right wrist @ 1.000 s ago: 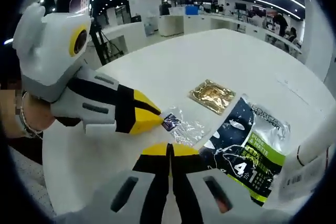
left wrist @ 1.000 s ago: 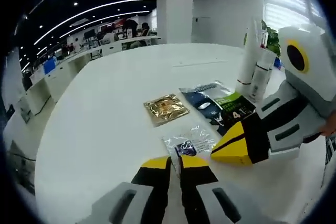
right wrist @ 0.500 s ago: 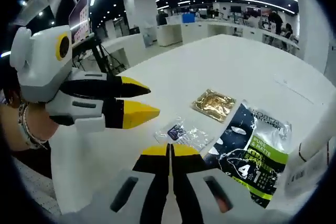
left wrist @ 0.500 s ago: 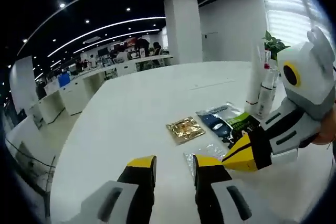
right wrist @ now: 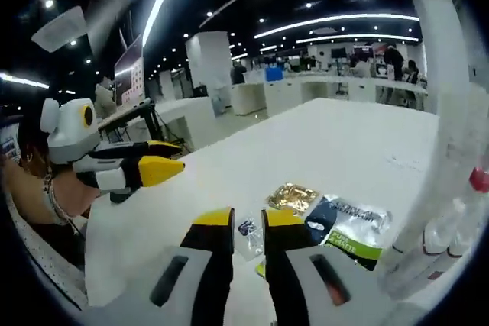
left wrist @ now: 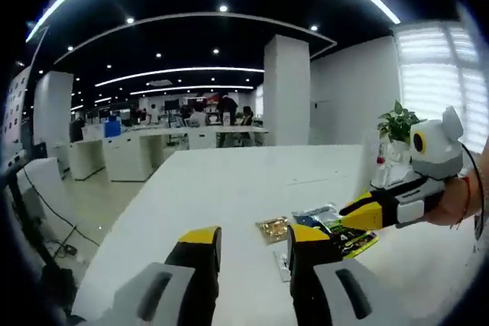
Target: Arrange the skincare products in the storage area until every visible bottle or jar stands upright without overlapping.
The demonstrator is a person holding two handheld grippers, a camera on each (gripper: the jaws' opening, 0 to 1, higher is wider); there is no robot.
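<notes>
Three flat sachets lie on the white table [left wrist: 229,188]: a gold one [left wrist: 273,228] [right wrist: 293,196], a dark blue and green one [left wrist: 330,227] [right wrist: 348,223], and a clear one [left wrist: 283,265] [right wrist: 248,240] nearest the jaws. Tall white tubes [right wrist: 451,188] stand upright at the right, one with a red cap. My left gripper [left wrist: 252,240] hovers above the table, open and holding nothing; it also appears as the left gripper [right wrist: 164,164] at the left. My right gripper [right wrist: 248,223] hangs over the sachets, jaws slightly parted and empty; the right gripper [left wrist: 365,211] points in from the right.
A potted plant [left wrist: 397,124] stands behind the tubes at the table's far right. A hand with a bracelet [right wrist: 53,196] holds the left gripper. Desks, a white pillar [left wrist: 286,89] and people fill the office beyond. The table's left edge [left wrist: 114,242] drops to the floor.
Both views have risen and drawn back from the sachets. The left jaws went from shut to open; the right jaws, shut before, now show a small gap.
</notes>
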